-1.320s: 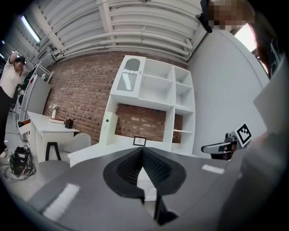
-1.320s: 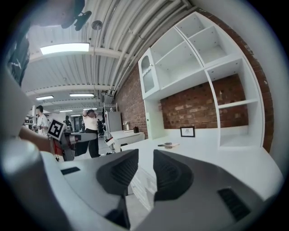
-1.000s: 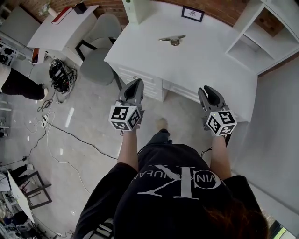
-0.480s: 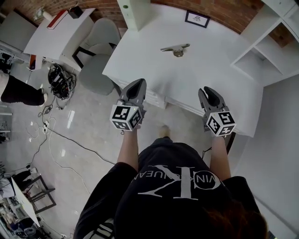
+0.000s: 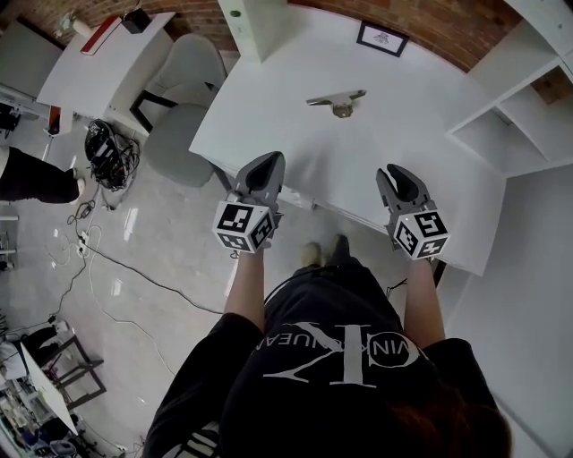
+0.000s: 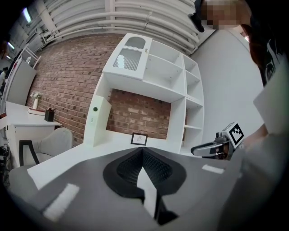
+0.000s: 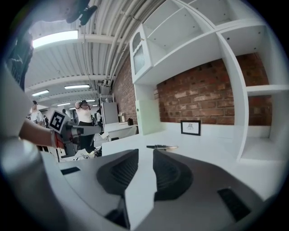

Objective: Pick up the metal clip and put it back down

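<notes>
The metal clip (image 5: 337, 100) lies flat on the white desk (image 5: 421, 134), toward its back middle, and nothing touches it. It shows as a thin silver bar (image 7: 161, 147) ahead of the right jaws. My left gripper (image 5: 266, 165) hovers over the desk's front edge, well short of the clip. Its jaws meet at the tip (image 6: 142, 151), holding nothing. My right gripper (image 5: 399, 175) hovers level with it to the right. A narrow gap stands between its jaws (image 7: 145, 154), which are empty. The left gripper view does not show the clip.
A small framed picture (image 5: 382, 38) and a tall white box (image 5: 243, 16) stand at the desk's back. White shelves (image 5: 524, 107) flank the right side. A grey chair (image 5: 183, 98), a second table (image 5: 98, 58) and floor cables (image 5: 106, 148) are to the left.
The person has stepped closer to the desk. Both grippers now reach over its front edge, side by side as before. The clip has not moved on the desk.
</notes>
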The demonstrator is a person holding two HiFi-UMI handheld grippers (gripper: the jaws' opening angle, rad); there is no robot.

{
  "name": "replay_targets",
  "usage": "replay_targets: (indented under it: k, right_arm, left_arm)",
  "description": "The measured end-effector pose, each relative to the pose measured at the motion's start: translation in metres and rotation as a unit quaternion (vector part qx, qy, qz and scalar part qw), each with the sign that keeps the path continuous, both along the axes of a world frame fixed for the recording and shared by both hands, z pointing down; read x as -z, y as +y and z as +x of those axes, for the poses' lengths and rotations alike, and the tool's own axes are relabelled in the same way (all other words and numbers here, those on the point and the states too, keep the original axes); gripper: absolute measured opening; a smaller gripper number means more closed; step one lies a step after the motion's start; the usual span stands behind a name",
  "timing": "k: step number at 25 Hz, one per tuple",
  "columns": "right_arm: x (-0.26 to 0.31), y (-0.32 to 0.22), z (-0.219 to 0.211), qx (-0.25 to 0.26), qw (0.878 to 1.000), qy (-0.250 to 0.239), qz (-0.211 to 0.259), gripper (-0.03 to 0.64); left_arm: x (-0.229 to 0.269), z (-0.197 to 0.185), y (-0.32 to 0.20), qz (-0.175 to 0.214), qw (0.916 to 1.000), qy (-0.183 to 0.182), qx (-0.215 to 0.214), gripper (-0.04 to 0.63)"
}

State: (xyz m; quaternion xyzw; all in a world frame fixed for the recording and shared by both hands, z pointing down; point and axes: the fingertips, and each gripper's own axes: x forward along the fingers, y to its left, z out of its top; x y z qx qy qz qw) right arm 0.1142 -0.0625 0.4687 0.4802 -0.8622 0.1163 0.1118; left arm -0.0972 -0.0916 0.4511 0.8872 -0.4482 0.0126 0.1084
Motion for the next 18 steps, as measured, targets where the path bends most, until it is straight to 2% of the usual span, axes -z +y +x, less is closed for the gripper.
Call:
replay_targets:
  k: [9, 18]
  right_arm:
    - [-0.009, -0.043, -0.012, 0.064, 0.995, 0.073, -0.002, 0.066]
    - [-0.031, -0.087, -0.02, 0.118, 0.982, 0.145, -0.008, 0.066]
  left_arm:
    - [-0.017, 0.012, -0.028, -0.019, 0.9997, 0.006, 0.011, 0.006]
    - [-0.03, 0.021, -0.059, -0.033, 0.9991, 0.0, 0.027, 0.006]
